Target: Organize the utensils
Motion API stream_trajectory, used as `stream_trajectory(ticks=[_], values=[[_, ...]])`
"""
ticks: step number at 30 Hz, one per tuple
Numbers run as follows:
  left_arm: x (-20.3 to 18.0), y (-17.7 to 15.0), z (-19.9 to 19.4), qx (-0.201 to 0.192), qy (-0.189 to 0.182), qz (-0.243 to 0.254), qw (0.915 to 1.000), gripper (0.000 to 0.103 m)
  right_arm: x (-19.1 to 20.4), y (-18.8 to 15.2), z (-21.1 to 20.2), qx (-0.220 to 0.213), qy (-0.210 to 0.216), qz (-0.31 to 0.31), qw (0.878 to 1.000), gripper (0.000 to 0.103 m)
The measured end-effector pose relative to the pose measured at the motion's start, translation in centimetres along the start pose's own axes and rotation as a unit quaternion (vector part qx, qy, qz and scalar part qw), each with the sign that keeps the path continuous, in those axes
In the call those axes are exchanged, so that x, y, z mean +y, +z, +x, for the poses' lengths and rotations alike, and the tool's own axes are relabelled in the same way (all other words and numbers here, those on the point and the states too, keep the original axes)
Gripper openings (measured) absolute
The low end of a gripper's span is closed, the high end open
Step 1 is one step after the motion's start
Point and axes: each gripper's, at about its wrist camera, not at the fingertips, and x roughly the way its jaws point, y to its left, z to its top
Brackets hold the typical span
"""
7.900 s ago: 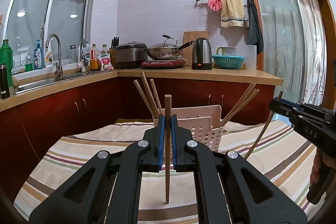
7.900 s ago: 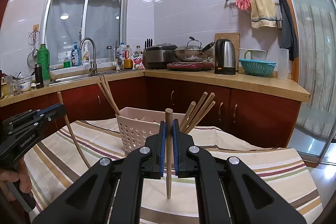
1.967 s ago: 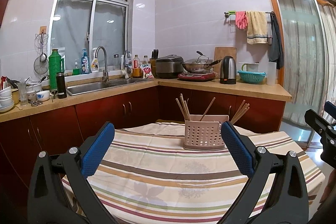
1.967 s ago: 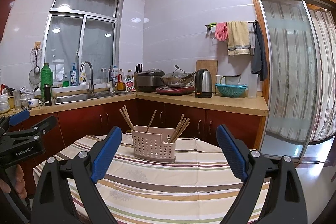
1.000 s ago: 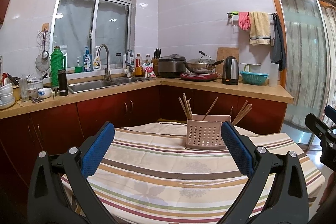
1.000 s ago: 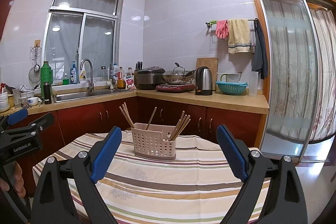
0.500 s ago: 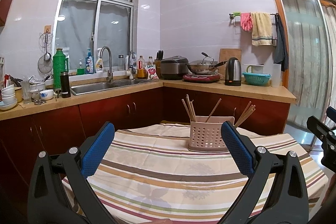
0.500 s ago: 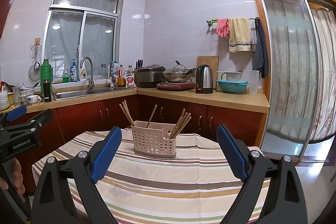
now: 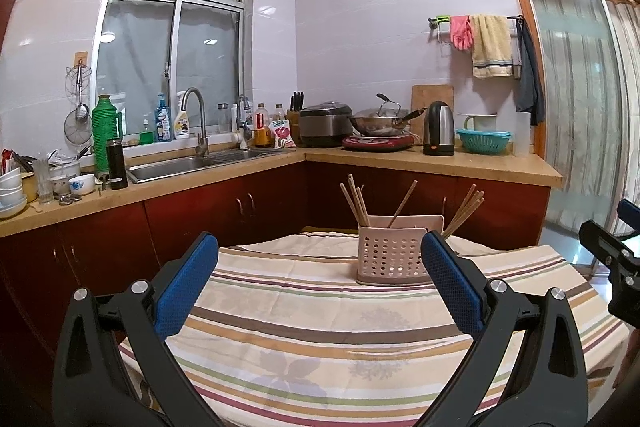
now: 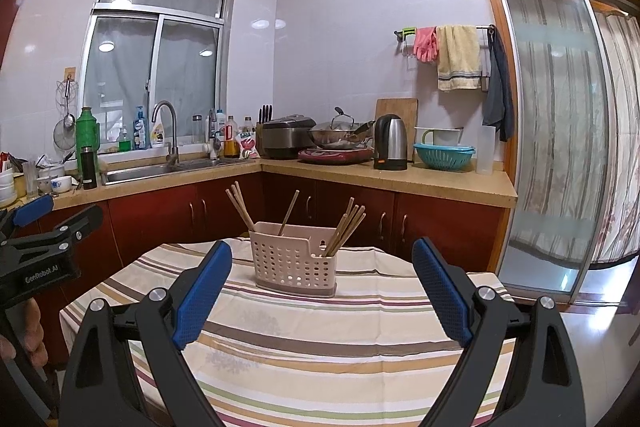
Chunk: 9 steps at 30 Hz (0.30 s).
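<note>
Chopsticks (image 10: 347,229) stand in pink holder (image 10: 294,261); both claws spread apart, empty.

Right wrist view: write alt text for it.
Open right gripper, empty, faces a pink perforated utensil holder with wooden chopsticks on a striped tablecloth. Kitchen counter behind; open left gripper at left.

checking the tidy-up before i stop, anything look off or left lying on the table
Nothing stands out. The chopsticks all stand in the pink holder, leaning in three bunches, and the holder sits upright on the striped tablecloth, which shows no stray pieces or spills. Both the left tongs and the right tongs are open and hold nothing.
</note>
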Motion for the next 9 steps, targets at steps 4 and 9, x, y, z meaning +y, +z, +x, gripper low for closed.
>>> stream_trajectory(ticks=[4, 9], values=[[0.0, 0.0, 0.9, 0.006, 0.006, 0.0, 1.0, 0.099, -0.5, -0.4, 0.7, 0.008, -0.002, 0.002, 1.0, 0.089], [0.3, -0.8, 4.4, 0.04, 0.012, -0.007, 0.9991, 0.099, -1.3, -1.3, 2.7, 0.024, -0.007, 0.01, 1.0, 0.089]])
